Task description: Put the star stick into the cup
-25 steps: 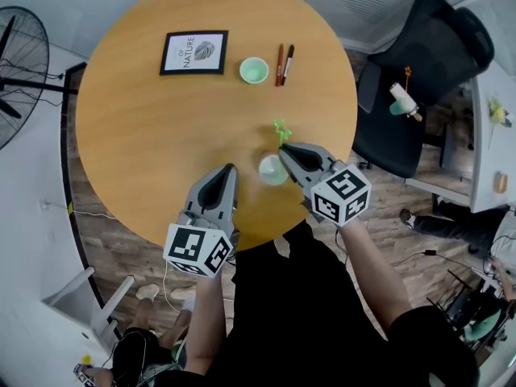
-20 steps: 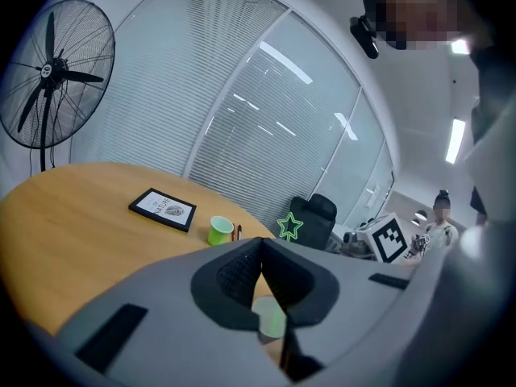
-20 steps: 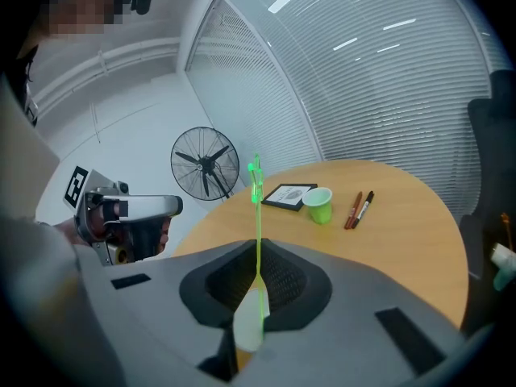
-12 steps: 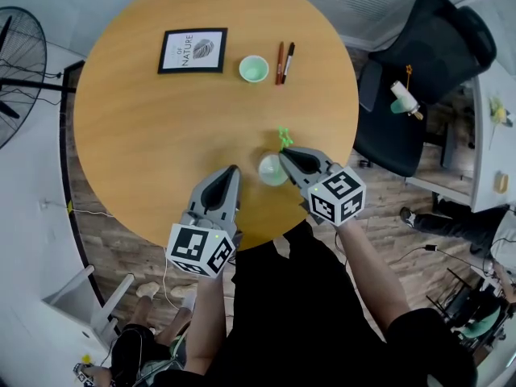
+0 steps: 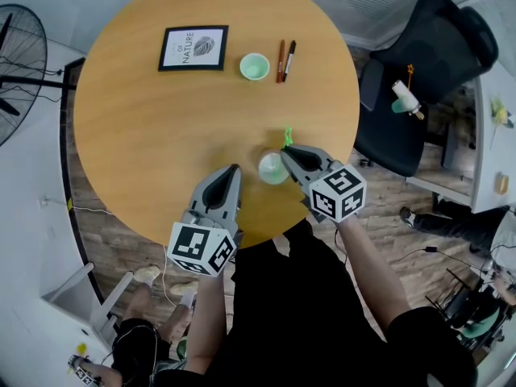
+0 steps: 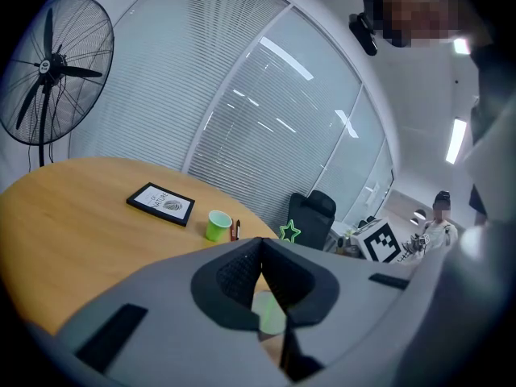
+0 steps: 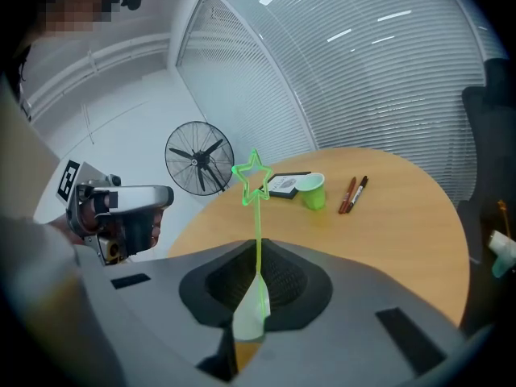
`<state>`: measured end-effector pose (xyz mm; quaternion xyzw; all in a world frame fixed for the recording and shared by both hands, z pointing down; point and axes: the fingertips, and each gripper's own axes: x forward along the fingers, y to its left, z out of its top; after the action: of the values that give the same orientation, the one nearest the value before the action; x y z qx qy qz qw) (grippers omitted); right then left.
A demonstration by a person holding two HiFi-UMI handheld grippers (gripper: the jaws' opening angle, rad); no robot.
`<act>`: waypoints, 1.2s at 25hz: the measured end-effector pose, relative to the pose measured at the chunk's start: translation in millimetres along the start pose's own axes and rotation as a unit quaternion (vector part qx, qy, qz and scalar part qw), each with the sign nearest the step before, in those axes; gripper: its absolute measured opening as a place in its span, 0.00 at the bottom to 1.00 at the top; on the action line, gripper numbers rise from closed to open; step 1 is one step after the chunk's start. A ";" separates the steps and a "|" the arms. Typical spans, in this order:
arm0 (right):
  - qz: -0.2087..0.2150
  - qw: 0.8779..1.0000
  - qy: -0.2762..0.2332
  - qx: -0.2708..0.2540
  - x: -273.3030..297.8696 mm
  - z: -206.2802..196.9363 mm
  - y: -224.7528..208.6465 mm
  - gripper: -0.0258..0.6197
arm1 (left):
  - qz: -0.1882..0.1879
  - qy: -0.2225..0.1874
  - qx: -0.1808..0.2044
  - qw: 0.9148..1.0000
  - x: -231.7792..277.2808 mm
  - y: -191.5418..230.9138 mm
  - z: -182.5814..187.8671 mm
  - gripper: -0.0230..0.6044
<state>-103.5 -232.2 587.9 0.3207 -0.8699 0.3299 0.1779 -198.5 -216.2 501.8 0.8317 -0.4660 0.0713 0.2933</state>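
Observation:
A thin green star stick [image 7: 252, 185] stands upright between the jaws of my right gripper [image 7: 258, 255], which is shut on its stem. In the head view the star stick [image 5: 287, 135] rises just right of a pale green cup [image 5: 272, 168] standing near the table's front edge, with the right gripper [image 5: 288, 152] at that cup's right rim. The pale green cup [image 7: 251, 318] shows low between the jaws; the stick's lower end is hidden there. My left gripper [image 5: 232, 171] hovers left of the cup, shut and holding nothing. From the left gripper [image 6: 260, 248] view the cup [image 6: 271, 313] shows below the tips.
On the far side of the round wooden table [image 5: 145, 127] lie a framed picture [image 5: 193, 48], a second green cup [image 5: 255, 68] and two pens [image 5: 284, 61]. An office chair [image 5: 419, 63] stands to the right, and a floor fan [image 5: 20, 63] to the left.
The right gripper has carried the star stick slightly right and nearer, and the stick stands more upright. The left gripper and the cup have hardly moved.

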 end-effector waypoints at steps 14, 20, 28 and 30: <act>-0.013 1.000 0.010 0.012 -2.5 -4.3 -13.0 0.10 | 0.009 -0.005 -0.001 1.000 -2.1 -4.9 0.6 0.03; -0.013 1.000 0.011 0.016 -3.5 -4.5 -15.3 0.12 | 0.011 -0.003 -0.002 1.000 -2.9 -5.2 0.2 0.03; -0.009 1.000 0.005 0.016 -9.5 -1.7 -16.1 0.13 | 0.013 -0.007 0.003 1.000 -2.8 -10.9 2.1 0.03; -0.007 1.000 0.003 0.014 -11.6 0.3 -16.2 0.13 | 0.015 -0.008 0.004 1.000 -2.5 -13.3 2.8 0.03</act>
<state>-84.1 -236.6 589.1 0.3285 -0.8623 0.3419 0.1780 -189.5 -210.7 492.9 0.8265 -0.4800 0.0709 0.2855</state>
